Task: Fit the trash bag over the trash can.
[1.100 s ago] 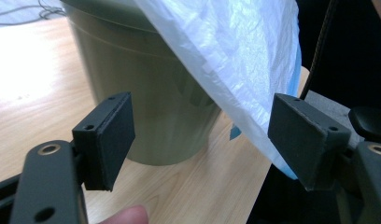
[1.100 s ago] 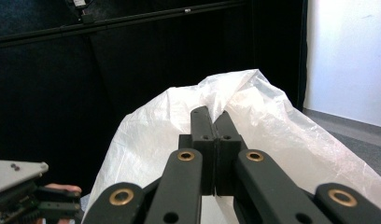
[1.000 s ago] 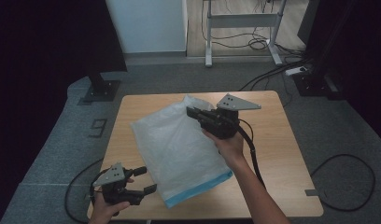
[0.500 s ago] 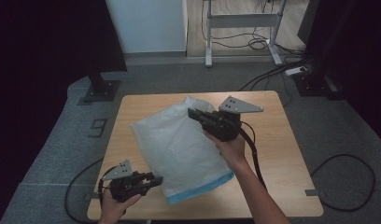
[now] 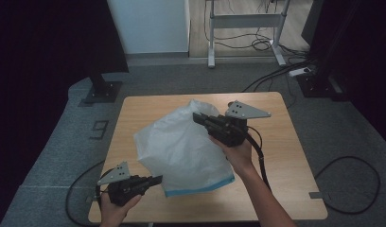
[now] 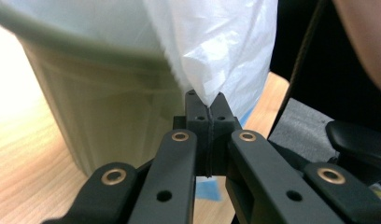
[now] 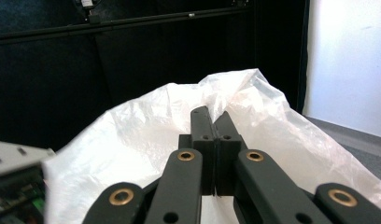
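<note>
Both grippers are on the bag now; the white plastic bag (image 5: 184,150) lies across the middle of the wooden worktop (image 5: 285,156), its blue-edged end toward the lower centre of the high view; the right gripper (image 5: 200,117), centre frame, has its jaws pinched tight on the film at the bag's far end, and its own view shows plastic gathered around the closed tips (image 7: 212,122). The left gripper (image 5: 157,178), lower left, has just been closing, and its jaws now clamp a fold of the bag (image 6: 216,56) at the near corner; that looks like the grasp step finished, two corners secured. Next, I'd judge, comes a lift or spread; it calls for both hands moving together, keeping the thin film taut without tearing it.
</note>
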